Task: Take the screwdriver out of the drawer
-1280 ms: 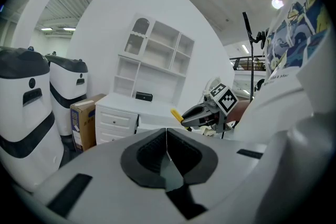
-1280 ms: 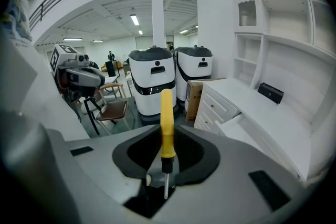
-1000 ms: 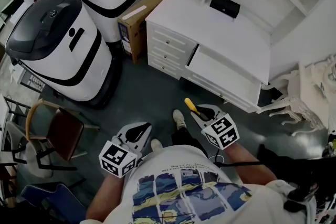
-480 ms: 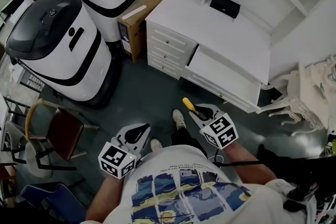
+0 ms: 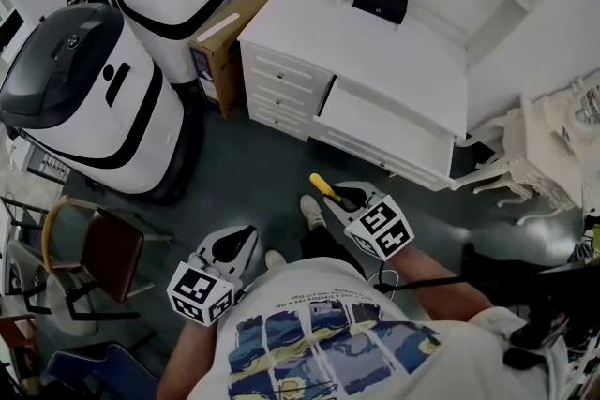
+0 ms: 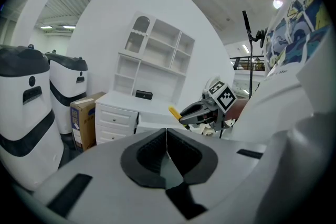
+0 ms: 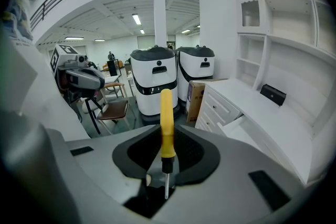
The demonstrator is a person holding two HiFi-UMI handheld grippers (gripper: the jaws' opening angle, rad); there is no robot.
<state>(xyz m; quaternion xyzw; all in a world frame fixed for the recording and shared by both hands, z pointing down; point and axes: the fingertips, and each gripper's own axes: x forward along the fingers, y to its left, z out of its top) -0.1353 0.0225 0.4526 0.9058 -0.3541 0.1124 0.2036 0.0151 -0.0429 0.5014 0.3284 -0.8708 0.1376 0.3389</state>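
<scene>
- The right gripper is clamped on the screwdriver. Its jaws are closed partway, about as far as the tool lets them.
- In the right gripper view the pads pinch the lower end of the yellow handle. The rest of the handle sticks out ahead past the fingertips, and the thin metal shaft points back toward the gripper body.
- The left gripper hangs off to the side of the right one. Its jaws are pressed together and hold nothing.
- The drawer stands pulled out of the white desk, ahead of the right gripper and well apart from it. The screwdriver is out in the open air, clear of the drawer's front edge.
- To my eye the lifting-out is done and this is the tail end of the job: the tool is simply being held in front of the person.
- Whatever follows calls for a steady squeeze, since the long handle overhangs the pads and could pivot if the grip eases.
- The free left gripper would suit pushing the drawer closed.
</scene>
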